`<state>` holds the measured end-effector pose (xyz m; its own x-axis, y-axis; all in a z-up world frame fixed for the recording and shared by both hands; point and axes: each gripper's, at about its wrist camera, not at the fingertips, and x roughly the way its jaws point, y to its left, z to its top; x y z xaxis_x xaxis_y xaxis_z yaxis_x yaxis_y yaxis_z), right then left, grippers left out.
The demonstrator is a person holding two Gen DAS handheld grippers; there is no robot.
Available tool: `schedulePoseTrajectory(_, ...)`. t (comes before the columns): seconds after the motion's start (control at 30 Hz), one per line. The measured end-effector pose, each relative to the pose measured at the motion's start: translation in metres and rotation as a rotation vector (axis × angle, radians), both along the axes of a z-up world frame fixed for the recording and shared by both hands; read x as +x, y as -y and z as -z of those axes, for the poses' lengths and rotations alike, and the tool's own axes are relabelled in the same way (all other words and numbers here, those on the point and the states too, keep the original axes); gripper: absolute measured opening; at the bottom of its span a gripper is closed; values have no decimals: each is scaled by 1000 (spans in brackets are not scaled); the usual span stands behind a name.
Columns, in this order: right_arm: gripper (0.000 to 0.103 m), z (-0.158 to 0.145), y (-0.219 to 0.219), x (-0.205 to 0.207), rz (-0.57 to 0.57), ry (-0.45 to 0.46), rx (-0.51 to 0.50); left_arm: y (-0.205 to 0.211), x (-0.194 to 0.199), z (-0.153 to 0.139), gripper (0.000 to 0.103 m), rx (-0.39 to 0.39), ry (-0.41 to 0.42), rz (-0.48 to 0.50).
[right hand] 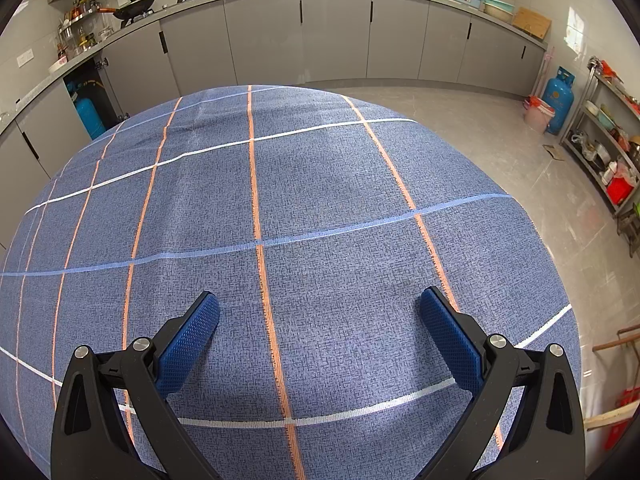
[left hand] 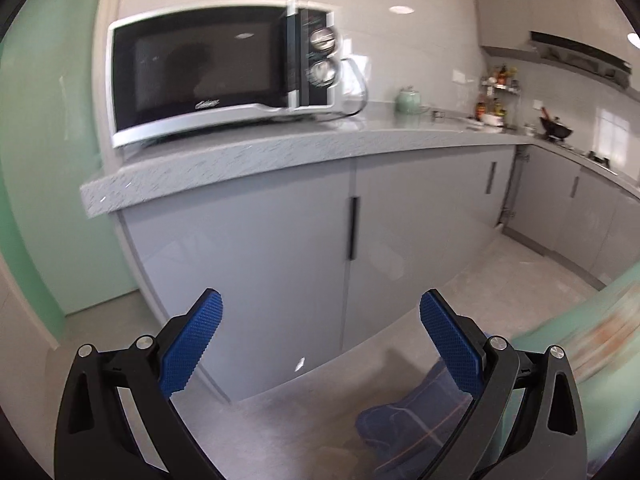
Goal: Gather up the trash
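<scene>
No piece of trash shows in either view. My left gripper (left hand: 320, 344) is open and holds nothing; it hangs off the floor and faces the grey cabinet doors (left hand: 248, 264) under the counter. My right gripper (right hand: 320, 344) is open too, with nothing between its blue pads (right hand: 188, 350). It hovers just above a table under a blue cloth (right hand: 304, 216) with orange and white lines. A hanging corner of that cloth (left hand: 404, 424) appears low right in the left wrist view, beside a blurred green and orange shape (left hand: 600, 332).
A microwave (left hand: 216, 76) stands on the speckled grey counter (left hand: 280, 152), with a green kettle (left hand: 408, 100) farther along. Grey cabinets line the far walls. A wok (right hand: 134, 4), two blue gas cylinders (right hand: 560, 100) (right hand: 90, 116), a pink bucket (right hand: 538, 114) and a metal shelf rack (right hand: 612, 152) ring the grey tile floor.
</scene>
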<state>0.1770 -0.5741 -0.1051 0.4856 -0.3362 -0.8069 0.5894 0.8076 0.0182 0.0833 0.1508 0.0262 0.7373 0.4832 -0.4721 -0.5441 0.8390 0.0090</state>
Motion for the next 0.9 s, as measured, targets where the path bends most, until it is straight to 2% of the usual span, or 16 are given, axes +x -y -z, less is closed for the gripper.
schedulePoseTrajectory(0.13, 99, 0, 0, 0, 0, 0, 0, 37, 15, -1, 97, -11, 3, 111)
schedulePoseTrajectory(0.3, 99, 0, 0, 1, 0, -1, 1, 85, 34, 6, 97, -30, -33, 230)
schedulePoseTrajectory(0.43, 99, 0, 0, 1, 0, -1, 0, 126, 45, 4, 97, -12, -47, 305)
schedulePoseTrajectory(0.73, 99, 0, 0, 1, 0, -1, 1, 185, 67, 13, 97, 15, -113, 394)
schedulePoseTrajectory(0.9, 99, 0, 0, 1, 0, -1, 1, 196, 80, 20, 97, 19, -163, 400)
